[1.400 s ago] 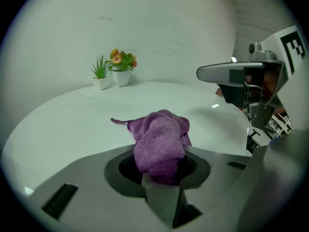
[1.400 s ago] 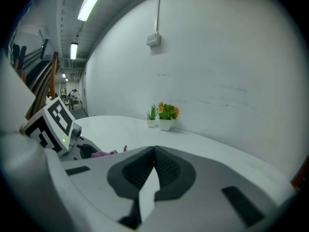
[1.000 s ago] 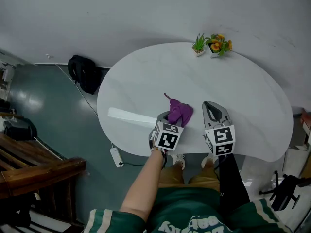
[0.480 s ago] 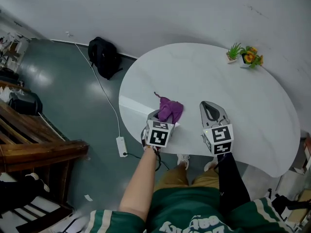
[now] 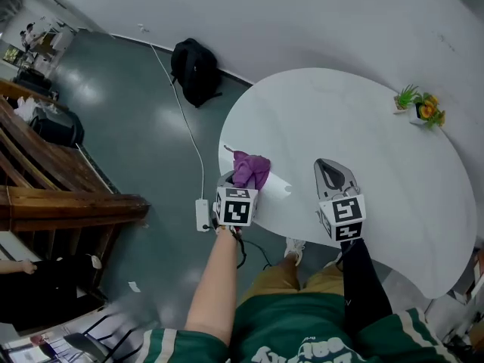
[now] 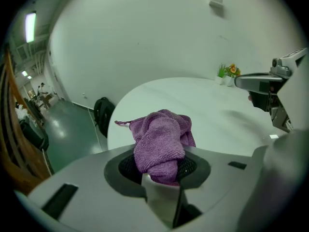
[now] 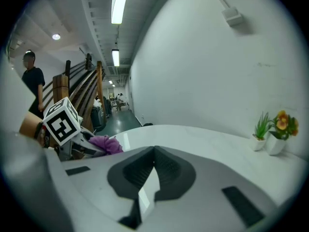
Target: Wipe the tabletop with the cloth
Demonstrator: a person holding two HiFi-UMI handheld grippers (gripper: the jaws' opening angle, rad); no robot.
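Note:
A bunched purple cloth (image 5: 250, 169) (image 6: 161, 141) sits at the left edge of the white oval tabletop (image 5: 355, 127). My left gripper (image 5: 243, 181) (image 6: 163, 172) is shut on the cloth, which bulges out ahead of the jaws. In the right gripper view the cloth (image 7: 105, 144) shows at the left beside the left gripper's marker cube (image 7: 61, 121). My right gripper (image 5: 331, 174) (image 7: 153, 166) hovers over the table's near edge to the right, its jaws closed together with nothing between them.
Two small potted plants (image 5: 420, 106) (image 7: 273, 131) stand at the table's far right edge by the wall. A black backpack (image 5: 195, 70) and a white power strip (image 5: 202, 214) with its cable lie on the floor to the left. Wooden benches (image 5: 53, 195) stand further left.
My left gripper has carried the cloth leftward to the table's left edge. The right gripper has kept its spot over the near edge.

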